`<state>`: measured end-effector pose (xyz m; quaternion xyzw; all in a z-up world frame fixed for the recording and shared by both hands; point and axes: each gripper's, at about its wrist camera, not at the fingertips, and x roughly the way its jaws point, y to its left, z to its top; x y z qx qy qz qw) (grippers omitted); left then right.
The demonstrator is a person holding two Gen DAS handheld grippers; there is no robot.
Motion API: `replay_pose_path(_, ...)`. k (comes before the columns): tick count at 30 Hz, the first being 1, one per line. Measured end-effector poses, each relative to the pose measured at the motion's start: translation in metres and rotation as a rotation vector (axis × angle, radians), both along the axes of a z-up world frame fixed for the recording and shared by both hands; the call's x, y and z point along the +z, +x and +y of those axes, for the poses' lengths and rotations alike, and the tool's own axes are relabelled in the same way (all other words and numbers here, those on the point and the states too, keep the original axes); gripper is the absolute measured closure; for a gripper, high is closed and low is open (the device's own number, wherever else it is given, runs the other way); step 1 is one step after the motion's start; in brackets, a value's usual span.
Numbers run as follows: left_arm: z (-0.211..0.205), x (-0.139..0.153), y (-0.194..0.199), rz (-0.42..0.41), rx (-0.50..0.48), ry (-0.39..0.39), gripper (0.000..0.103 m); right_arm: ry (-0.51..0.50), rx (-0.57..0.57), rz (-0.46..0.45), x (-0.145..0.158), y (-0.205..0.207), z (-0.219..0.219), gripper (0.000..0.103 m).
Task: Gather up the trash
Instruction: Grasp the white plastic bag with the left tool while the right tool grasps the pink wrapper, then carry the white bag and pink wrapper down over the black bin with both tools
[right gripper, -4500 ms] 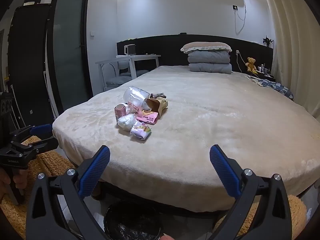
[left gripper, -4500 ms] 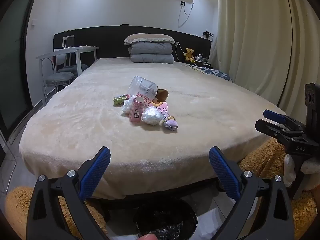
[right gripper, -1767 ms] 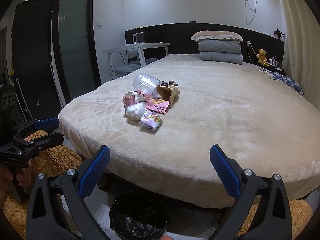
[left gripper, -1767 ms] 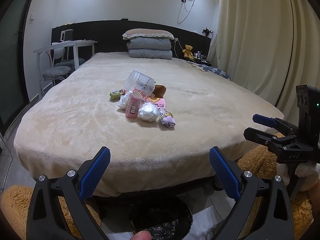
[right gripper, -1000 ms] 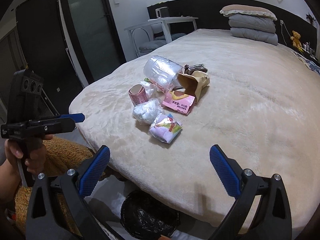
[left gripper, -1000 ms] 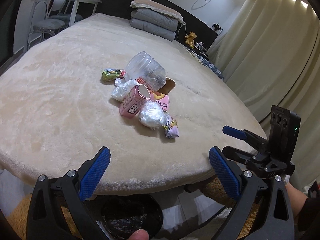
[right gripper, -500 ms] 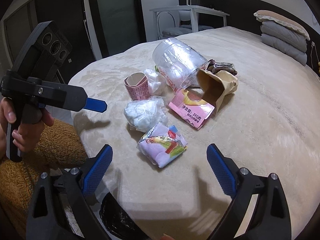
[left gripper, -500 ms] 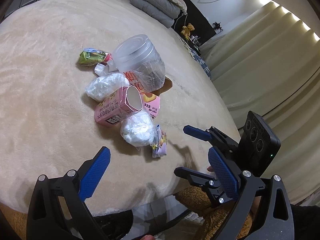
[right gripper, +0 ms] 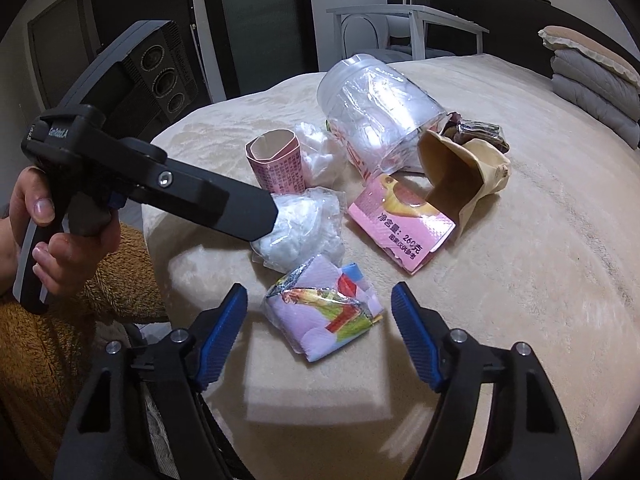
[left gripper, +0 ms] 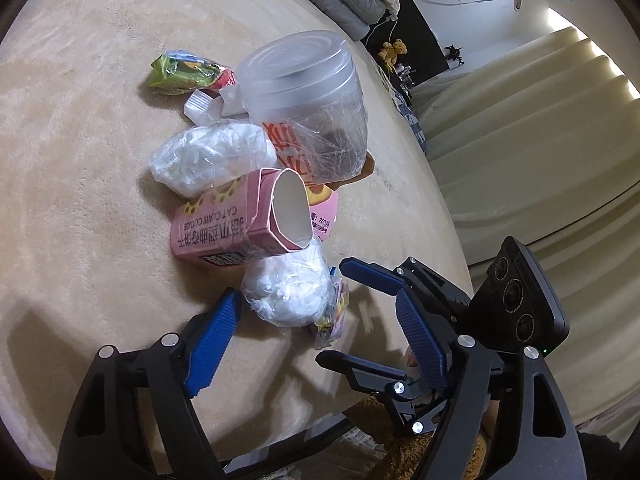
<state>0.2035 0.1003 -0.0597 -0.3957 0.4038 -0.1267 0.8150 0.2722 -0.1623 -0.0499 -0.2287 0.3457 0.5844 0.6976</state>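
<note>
Your left gripper point(left gripper: 316, 320) has just been closing; the jaws straddle the near white plastic wad point(left gripper: 290, 292) but the pads don't press it yet, so nothing is gripped. Your right gripper point(right gripper: 320, 312) has also just been closing, jaws on either side of the pink snack wrapper point(right gripper: 320, 308), a gap visible on both sides, also not gripping.

Landmark is the pink carton point(left gripper: 240, 216), lying on its side on the beige bedspread point(left gripper: 80, 160), open end toward you:
- white wad touching its open end, nearer you
- snack wrapper just beside that wad, on its far side from the left gripper
- second white wad point(left gripper: 208, 156) right behind the carton
- clear plastic jar point(left gripper: 308, 104) tipped over behind it
- green wrapper point(left gripper: 184, 74) further back, apart
- brown paper bag point(right gripper: 464, 172) past the jar.
</note>
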Motion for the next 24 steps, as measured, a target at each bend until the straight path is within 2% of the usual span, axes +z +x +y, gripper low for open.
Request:
replay_pose_path(1,-0.001,0.0,0.0,0.003,-0.001,-0.001,0.037,-0.005,0.003,-0.004,-0.002,0.0,0.0,0.039)
replay_pose_path(3,-0.001,-0.002,0.001,0.008,0.008,0.015,0.043,-0.007,0.001,-0.012,-0.004,-0.001,0.0,0.042)
replay_pose_path(7,0.0,-0.002,0.002,0.014,0.034,0.043,0.063,0.002,-0.004,-0.031,0.0,-0.006,-0.006,0.052)
replay_pose_path(16,-0.007,0.008,-0.001,-0.034,0.026,0.079,0.065,0.004,-0.023,-0.076,0.006,-0.014,-0.011,0.055)
replay_pose_path(24,-0.023,0.018,-0.021,-0.092,0.017,0.098,0.066,0.015,-0.067,-0.083,0.015,-0.023,-0.029,0.056)
